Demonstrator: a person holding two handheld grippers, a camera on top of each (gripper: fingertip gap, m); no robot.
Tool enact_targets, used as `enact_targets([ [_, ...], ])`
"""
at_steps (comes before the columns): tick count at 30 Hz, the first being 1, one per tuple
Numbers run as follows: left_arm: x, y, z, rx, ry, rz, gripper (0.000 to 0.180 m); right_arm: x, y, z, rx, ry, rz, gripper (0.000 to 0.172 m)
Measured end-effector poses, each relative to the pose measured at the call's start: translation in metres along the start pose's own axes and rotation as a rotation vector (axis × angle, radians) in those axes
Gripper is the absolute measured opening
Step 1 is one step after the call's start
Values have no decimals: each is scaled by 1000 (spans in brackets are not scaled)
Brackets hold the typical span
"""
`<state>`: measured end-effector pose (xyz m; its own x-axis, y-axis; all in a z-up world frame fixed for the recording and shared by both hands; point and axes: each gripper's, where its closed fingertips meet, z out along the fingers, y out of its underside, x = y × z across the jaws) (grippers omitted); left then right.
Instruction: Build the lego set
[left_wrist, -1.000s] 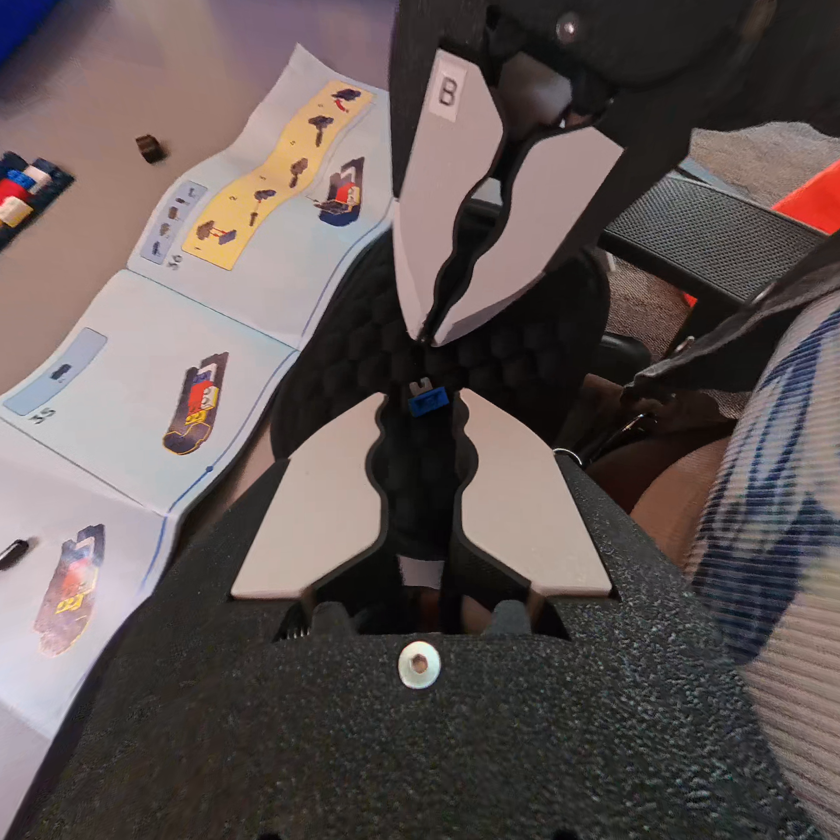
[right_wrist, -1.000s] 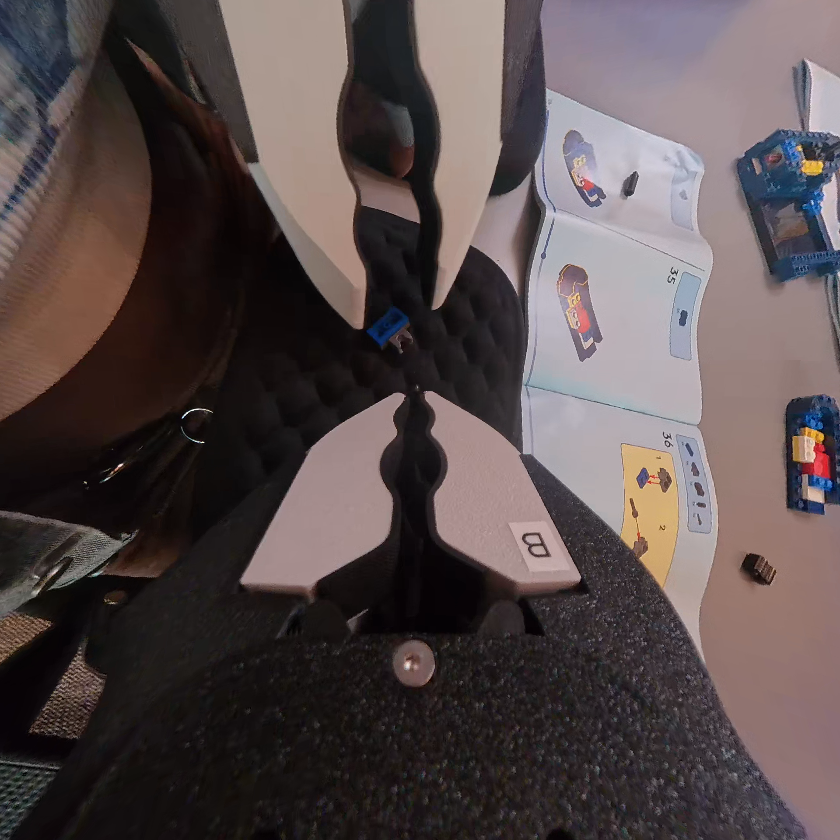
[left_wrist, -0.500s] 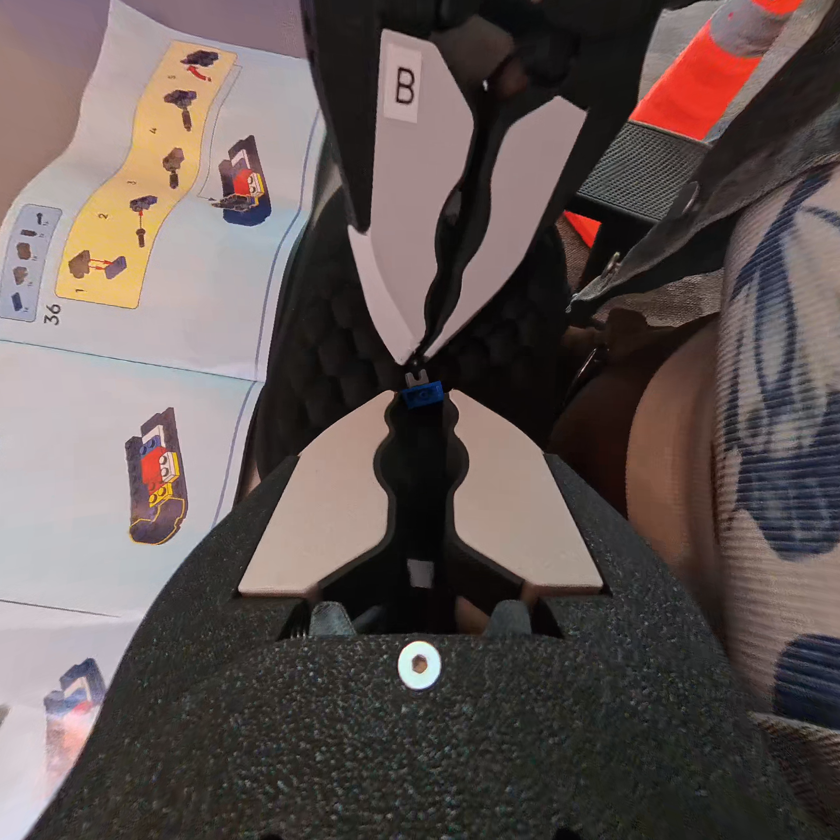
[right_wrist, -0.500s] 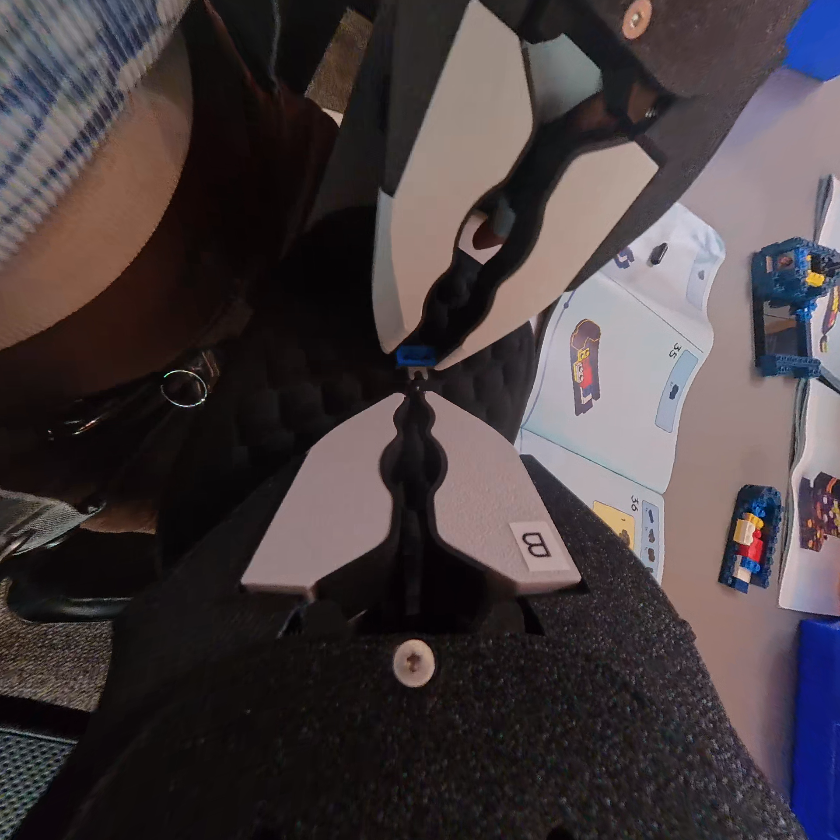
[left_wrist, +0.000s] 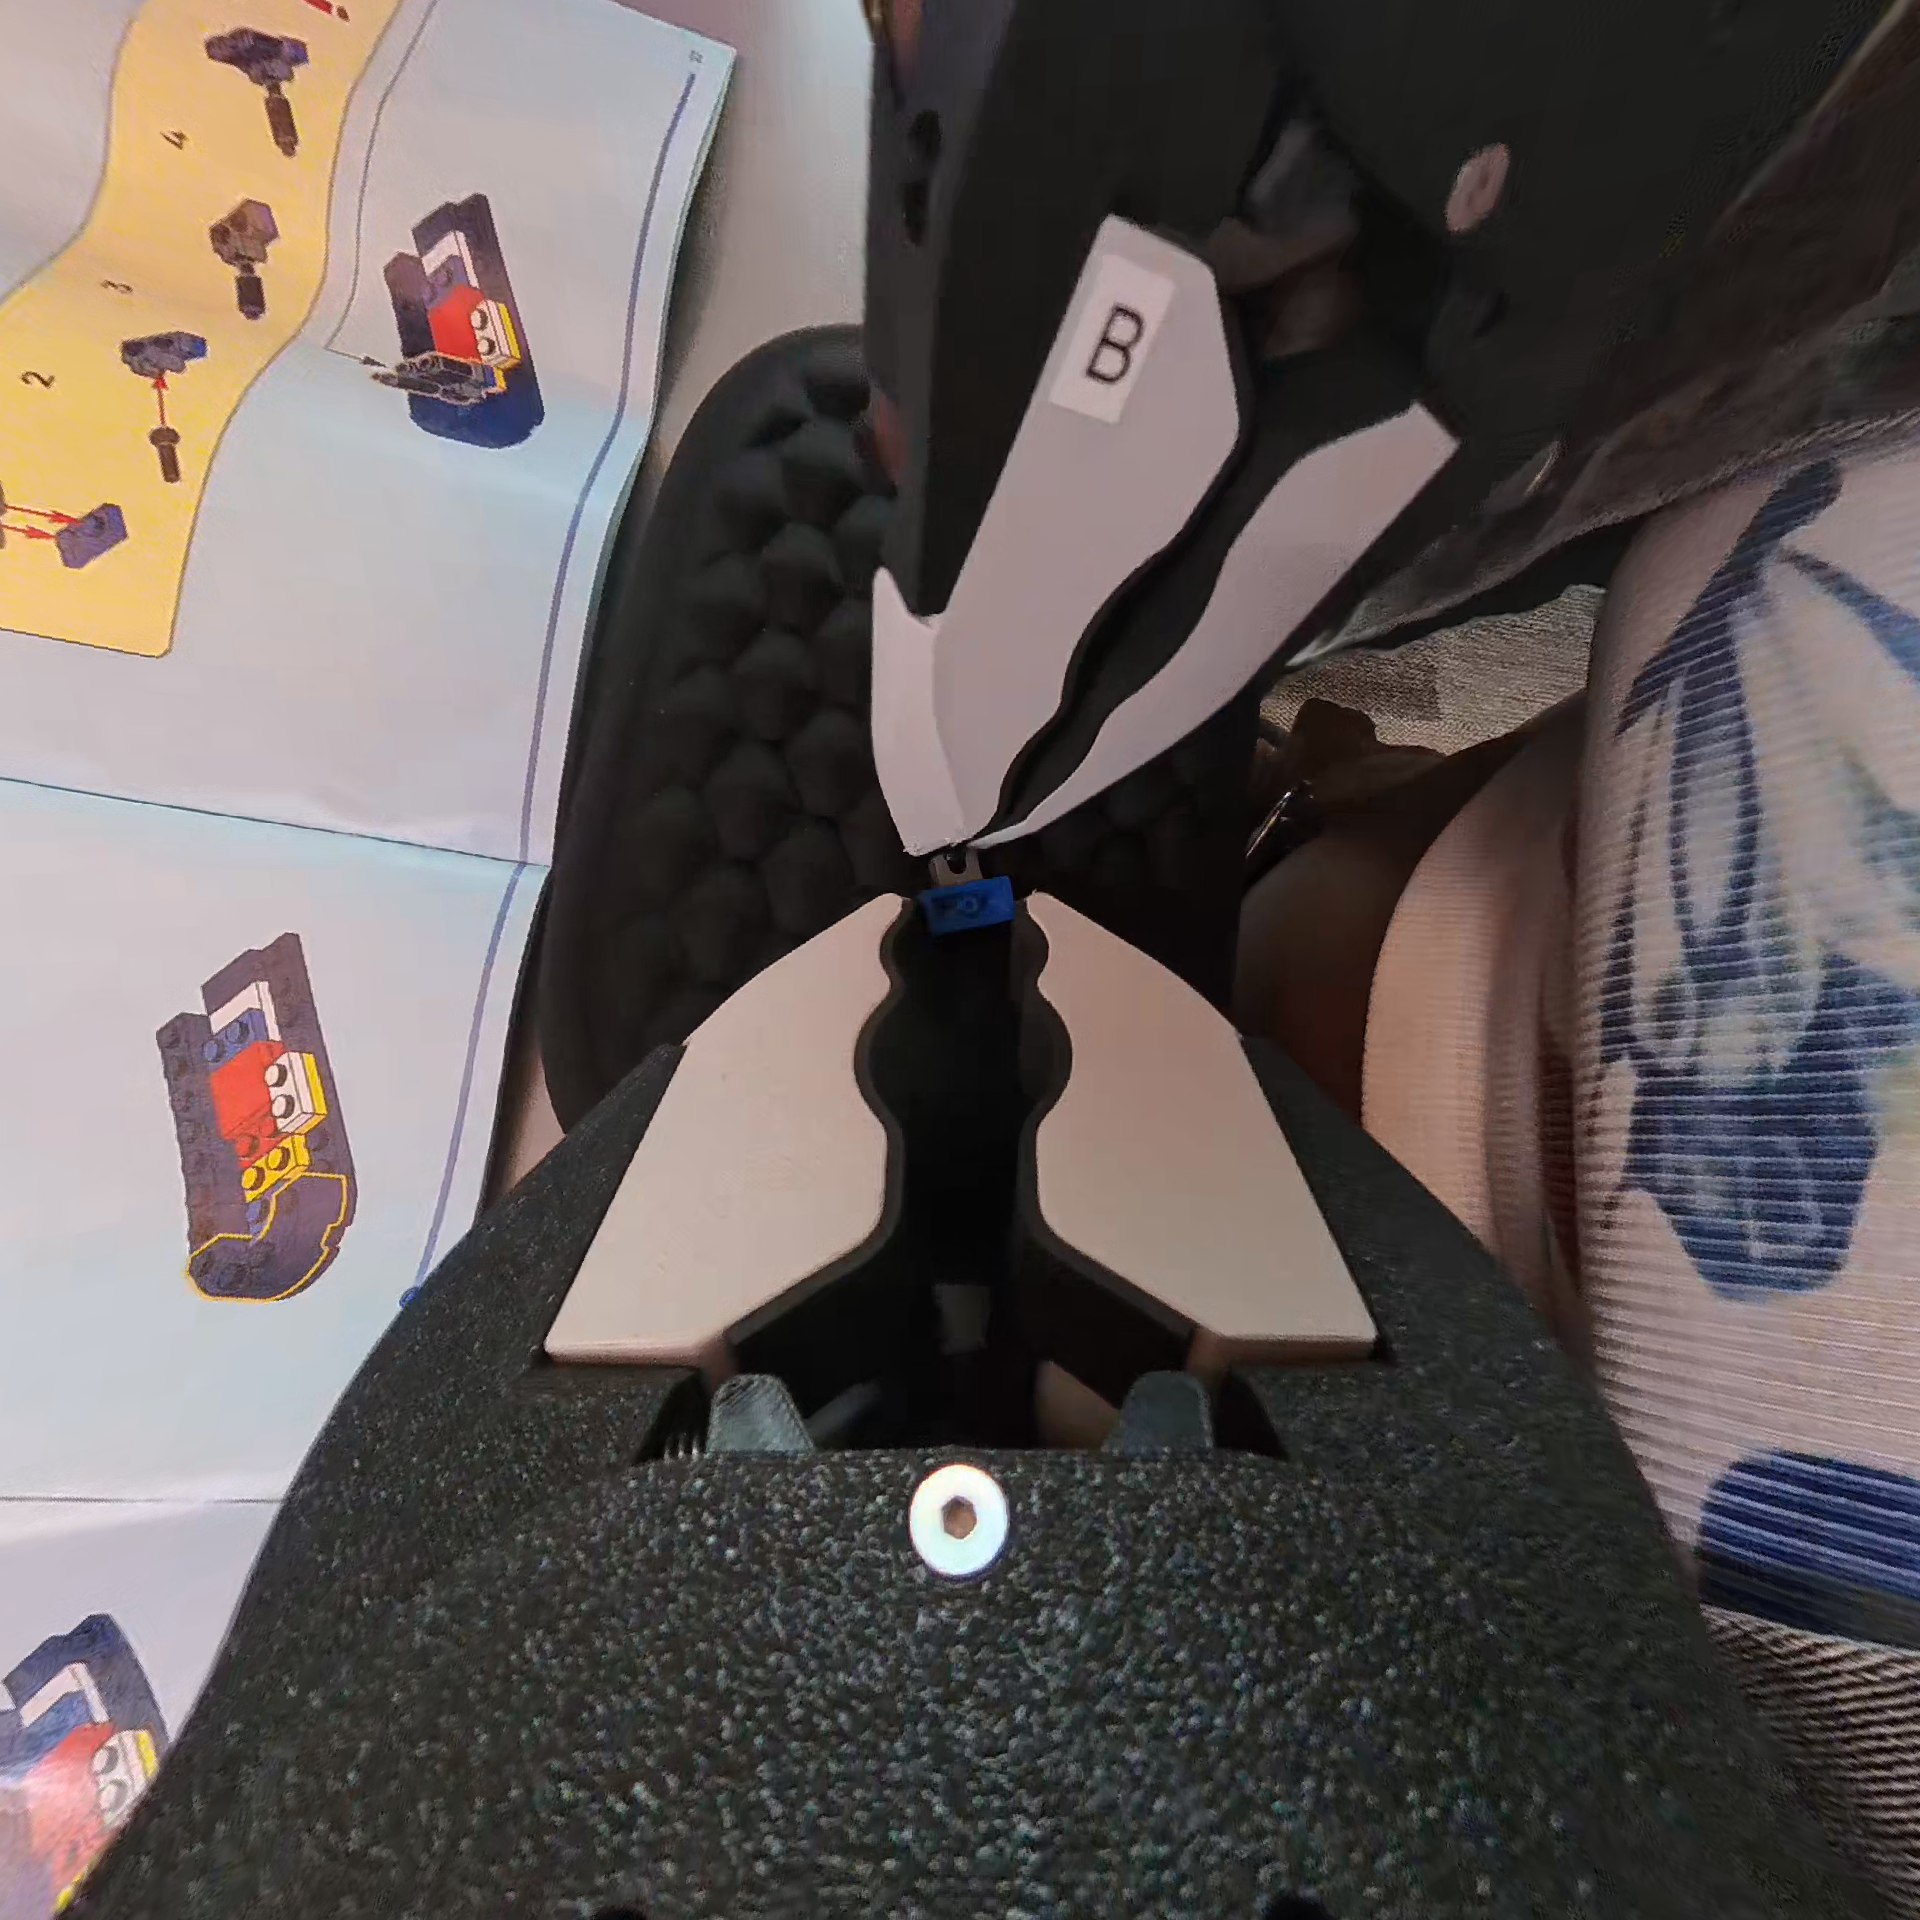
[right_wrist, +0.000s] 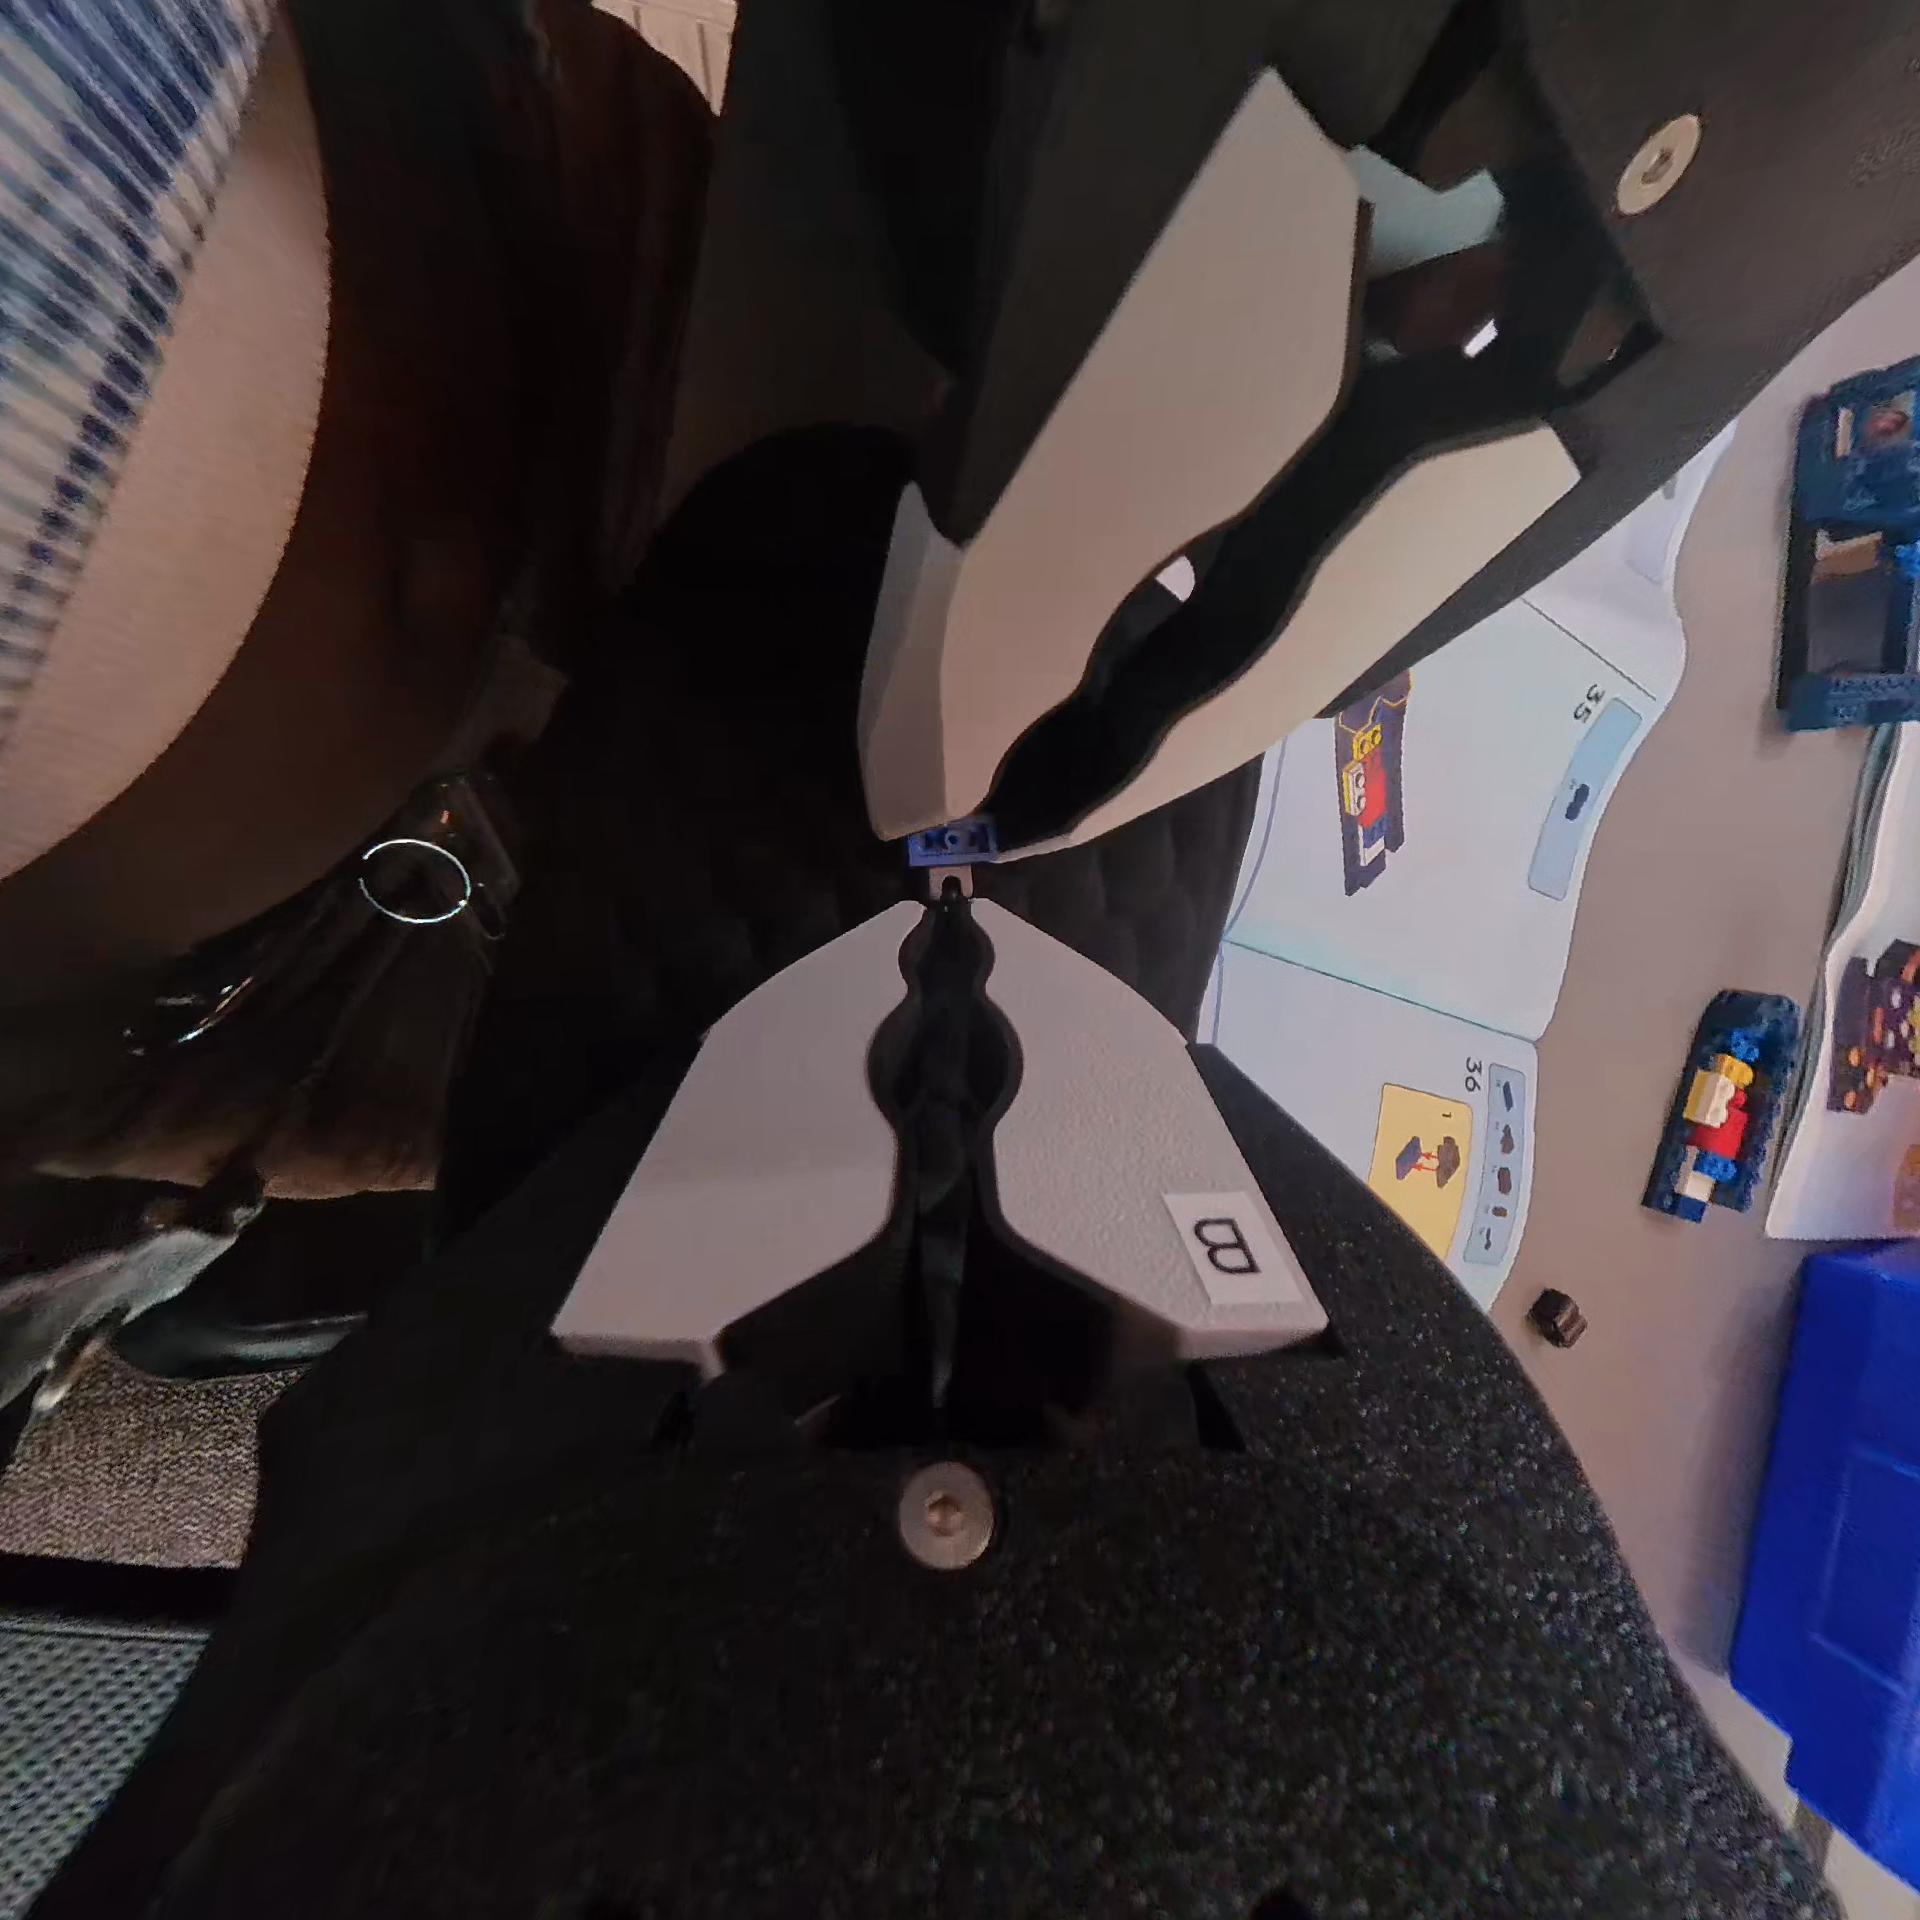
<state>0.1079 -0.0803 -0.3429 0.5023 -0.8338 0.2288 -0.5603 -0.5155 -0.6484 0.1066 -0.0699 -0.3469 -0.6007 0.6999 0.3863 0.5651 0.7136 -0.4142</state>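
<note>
**Both grippers pinching small brick parts, tip to tip**

My left gripper (left_wrist: 964, 906) is clamped on a small blue brick (left_wrist: 968, 904), pads pressing its two ends. My right gripper (right_wrist: 950, 902) is closed tight on a tiny grey clip piece (right_wrist: 950, 885), which meets the blue brick; whether they're fully seated, hard to tell. Both hang over a black padded cushion (left_wrist: 727, 727). Instruction booklet (left_wrist: 312, 727) lies on the table (right_wrist: 1683, 1455), with a small brick model (right_wrist: 1720, 1101) and a blue bin (right_wrist: 1849, 1538).

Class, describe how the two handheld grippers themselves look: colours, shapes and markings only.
Both the left gripper and right gripper have speckled black bodies, a silver centre screw, and pale grey tapered fingers with wavy black inner edges. The right one bears a white letter sticker.
</note>
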Motion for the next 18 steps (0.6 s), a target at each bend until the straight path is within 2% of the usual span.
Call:
enact_targets([
  [5, 0, -2, 2, -9, 13, -4, 16, -1, 0, 2, 6, 43, 31, 2],
  [13, -1, -1, 3, 38, 10, 13, 17, -2, -1, 4, 163, -16, 183, 2],
  [16, 0, -1, 2, 49, 20, 14, 17, -1, 0, 2, 195, 23, 157, 2],
  [18, 0, -1, 2, 50, 20, 13, 17, -1, 0, 0, 213, -10, 194, 3],
])
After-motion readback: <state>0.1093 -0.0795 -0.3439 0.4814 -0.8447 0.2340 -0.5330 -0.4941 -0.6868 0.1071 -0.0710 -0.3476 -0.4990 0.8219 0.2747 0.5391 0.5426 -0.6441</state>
